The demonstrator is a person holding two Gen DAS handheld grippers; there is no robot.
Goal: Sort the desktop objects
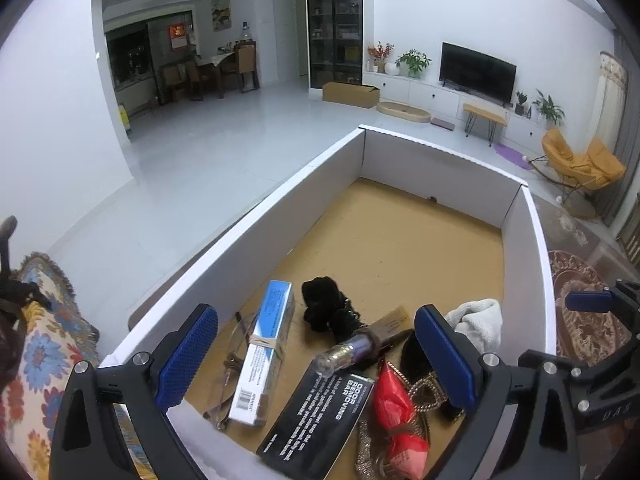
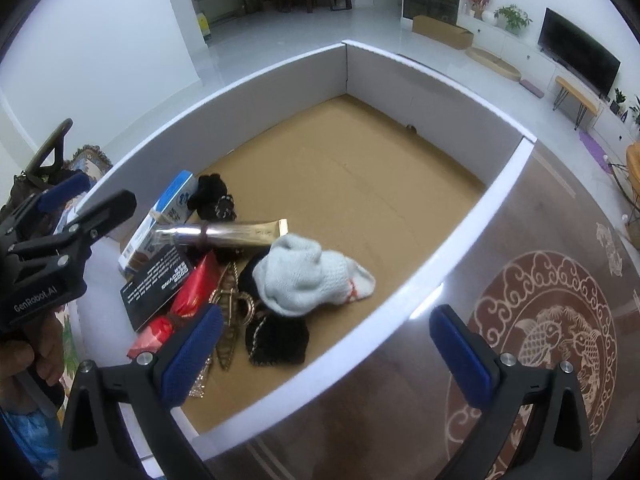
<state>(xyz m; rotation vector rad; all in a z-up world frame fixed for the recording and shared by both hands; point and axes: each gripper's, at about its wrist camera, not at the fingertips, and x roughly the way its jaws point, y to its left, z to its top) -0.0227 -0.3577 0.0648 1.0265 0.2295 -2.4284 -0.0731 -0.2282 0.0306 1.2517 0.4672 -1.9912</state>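
A small pile of things lies in one near corner of a big white-walled cardboard box [image 2: 472, 216] with a brown floor. On top sits a pale grey knitted sock [image 2: 308, 276] with a bit of orange on it. Just beside it, a shiny silver tube [image 2: 224, 234] rests across the pile. Under the tube is a flat black card with white words [image 1: 320, 420]. A red shiny candy wrapper [image 1: 394, 408] lies touching the card, next to a gold chain [image 2: 228, 320]. A long blue and white box with a rubber band around it [image 1: 264, 356] lies by the box wall, and a pair of clear glasses [image 1: 230, 364] sits right beside it. A black fuzzy hair tie [image 1: 324, 300] lies a little farther in. The rest of the brown floor is bare.

The left hand-held gripper [image 1: 316, 364] hangs over the pile with its blue pads spread wide, and nothing is held in it. The right hand-held gripper [image 2: 326, 356] is spread wide too and holds nothing. One of its pads is over the pile and the other is over the dark brown worktop with a fish pattern [image 2: 552, 344], outside the box wall.
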